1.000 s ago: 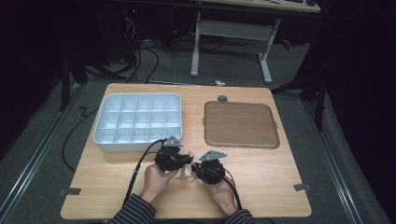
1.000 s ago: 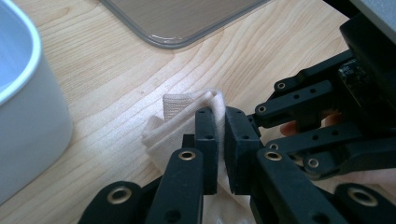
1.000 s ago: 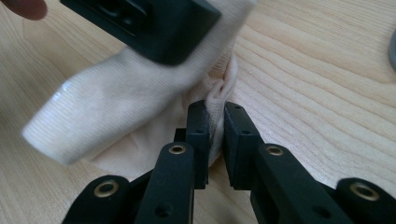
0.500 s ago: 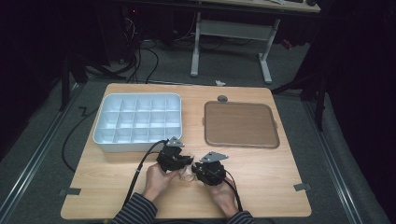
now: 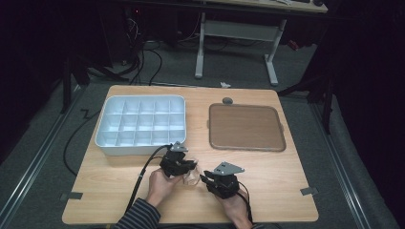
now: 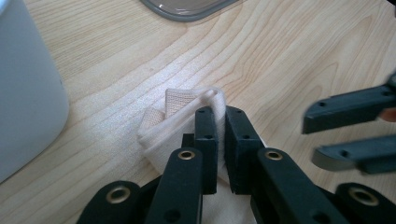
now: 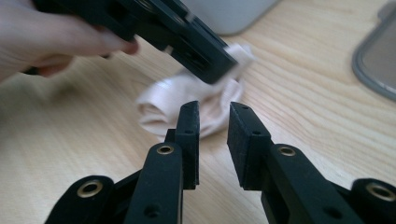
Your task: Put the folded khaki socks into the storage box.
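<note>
A small crumpled cream cloth [image 5: 193, 178] lies on the wooden table near the front edge. My left gripper [image 5: 187, 168] is shut on it; in the left gripper view the jaws [image 6: 220, 123] pinch a fold of the cloth [image 6: 170, 116]. My right gripper [image 5: 206, 180] sits just right of the cloth. Its jaws [image 7: 214, 114] have just been opening and stand apart with nothing between them. The cloth [image 7: 163, 105] lies just beyond their tips, under the left gripper [image 7: 219, 65].
A white compartment box [image 5: 139, 141] stands at the back left, close behind the left gripper. A brown flat tray [image 5: 246, 127] lies at the back right. A small dark disc [image 5: 228, 100] sits behind the tray. Bare wood stretches right of my right hand.
The right gripper has let go of the cloth and drawn back a little to the right, jaws wider. The left gripper has stayed put, shut on the cloth.
</note>
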Demonstrator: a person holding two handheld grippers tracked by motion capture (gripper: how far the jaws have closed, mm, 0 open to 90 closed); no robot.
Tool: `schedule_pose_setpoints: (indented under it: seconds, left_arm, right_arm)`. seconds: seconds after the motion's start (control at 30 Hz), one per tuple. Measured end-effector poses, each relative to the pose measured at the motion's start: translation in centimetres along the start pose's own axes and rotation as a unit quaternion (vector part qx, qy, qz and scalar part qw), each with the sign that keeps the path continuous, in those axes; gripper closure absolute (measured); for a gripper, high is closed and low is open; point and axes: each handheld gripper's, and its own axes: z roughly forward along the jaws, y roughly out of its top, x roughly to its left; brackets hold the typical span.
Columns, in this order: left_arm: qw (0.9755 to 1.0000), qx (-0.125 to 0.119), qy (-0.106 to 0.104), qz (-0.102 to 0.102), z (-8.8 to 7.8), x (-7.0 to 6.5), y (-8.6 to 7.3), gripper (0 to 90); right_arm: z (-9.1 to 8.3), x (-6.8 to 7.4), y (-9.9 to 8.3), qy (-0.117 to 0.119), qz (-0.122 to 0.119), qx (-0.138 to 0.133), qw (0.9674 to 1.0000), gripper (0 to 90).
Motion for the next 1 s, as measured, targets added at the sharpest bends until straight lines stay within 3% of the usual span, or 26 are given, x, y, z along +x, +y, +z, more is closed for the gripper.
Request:
schedule_pose_setpoints:
  seconds: [0.2,0.43,0.67,1.0]
  left_arm:
    - [1.0000,-0.001,0.000,-0.002,0.0,0.1,-0.1,84.4]
    - [1.0000,-0.001,0.002,0.001,0.0,0.0,-0.1,84.4]
    - [1.0000,-0.001,0.000,0.001,0.0,0.1,-0.2,84.4]
    - [0.9999,-0.007,-0.009,-0.007,0.3,0.6,-0.1,84.4]
  right_arm:
    - [0.1,1.4,0.5,0.016,-0.026,-0.001,0.9995,70.9]
    - [1.1,1.9,0.8,0.024,-0.030,0.007,0.9993,69.9]
    - [2.1,2.0,0.8,0.022,-0.042,0.024,0.9986,84.7]
    - [2.4,2.3,-0.4,0.009,-0.066,0.059,0.9960,87.7]
